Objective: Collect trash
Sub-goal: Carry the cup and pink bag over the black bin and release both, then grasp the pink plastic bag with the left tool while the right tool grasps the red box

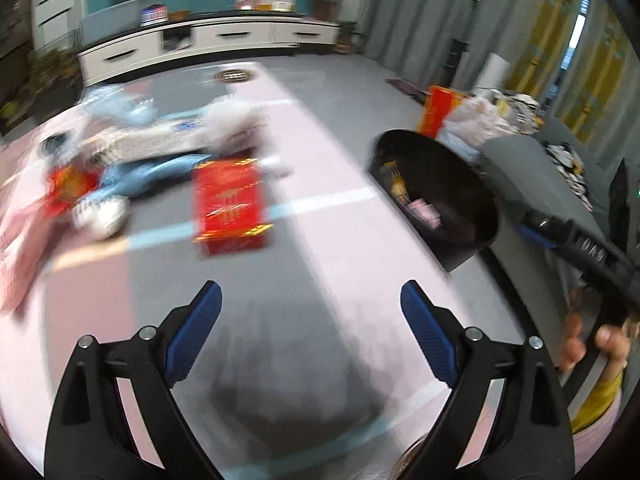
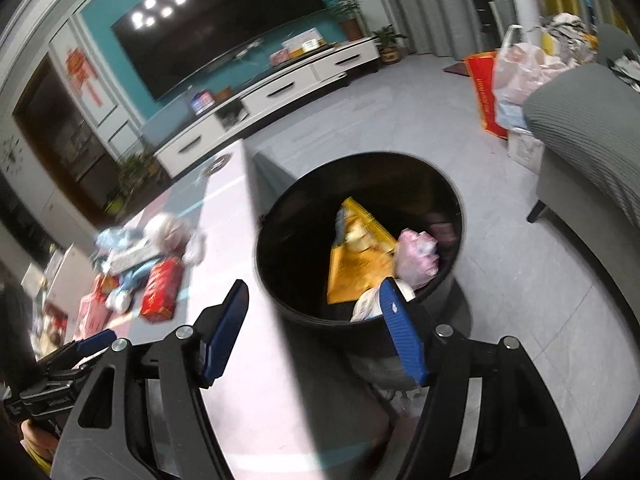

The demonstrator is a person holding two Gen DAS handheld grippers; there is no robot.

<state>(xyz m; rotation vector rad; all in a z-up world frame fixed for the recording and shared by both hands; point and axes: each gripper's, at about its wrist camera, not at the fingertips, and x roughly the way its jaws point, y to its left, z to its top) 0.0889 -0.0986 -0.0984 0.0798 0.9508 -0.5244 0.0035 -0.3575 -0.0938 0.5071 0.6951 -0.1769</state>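
Here both tongs, left (image 1: 310, 312) and right (image 2: 314, 312), gape released and empty. The flat red gilt packet (image 1: 230, 204) lies mid-worktop. Its thinness could make the pads skid off.

Grey tiled floor (image 2: 520, 280), teal wall (image 2: 120, 12)

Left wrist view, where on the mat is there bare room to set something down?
Free: the mat between the left gripper and the red packet, and the strip between packet and black bin. Crowded: the trash pile beyond and left of the packet.
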